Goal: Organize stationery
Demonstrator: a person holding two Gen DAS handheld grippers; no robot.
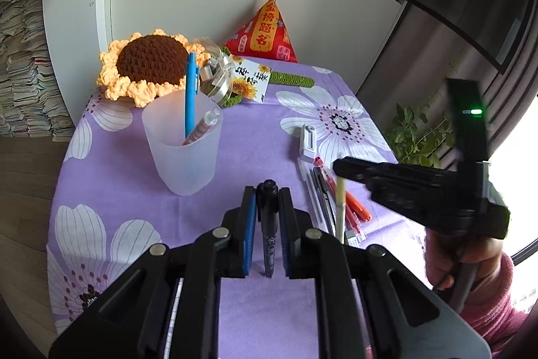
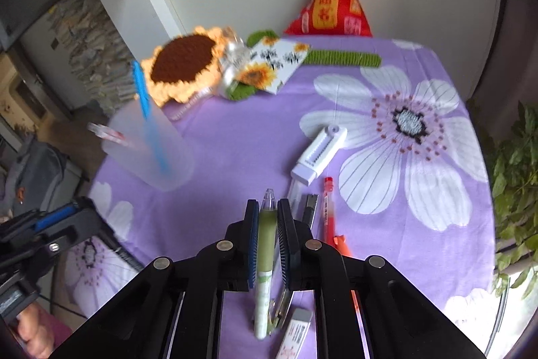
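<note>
My left gripper (image 1: 267, 201) is shut on a black marker (image 1: 268, 224), held above the purple cloth just right of a frosted cup (image 1: 183, 143). The cup holds a blue pen (image 1: 191, 96) and a patterned pen (image 1: 201, 128). My right gripper (image 2: 268, 211) is shut on a green and white pen (image 2: 266, 244) and holds it above the loose pens; it also shows in the left wrist view (image 1: 339, 172). The cup shows at the left in the right wrist view (image 2: 148, 150). Loose on the cloth lie a red pen (image 2: 328, 207), an orange pen (image 1: 358, 207) and a white correction tape (image 2: 319, 153).
A crochet sunflower (image 1: 148, 66) with a card (image 1: 252, 79) lies at the back. A red pyramid pouch (image 1: 265, 36) stands against the wall. An eraser (image 2: 296, 332) and a black utility knife (image 2: 309, 207) lie below my right gripper. A plant (image 2: 517, 177) stands off the right edge.
</note>
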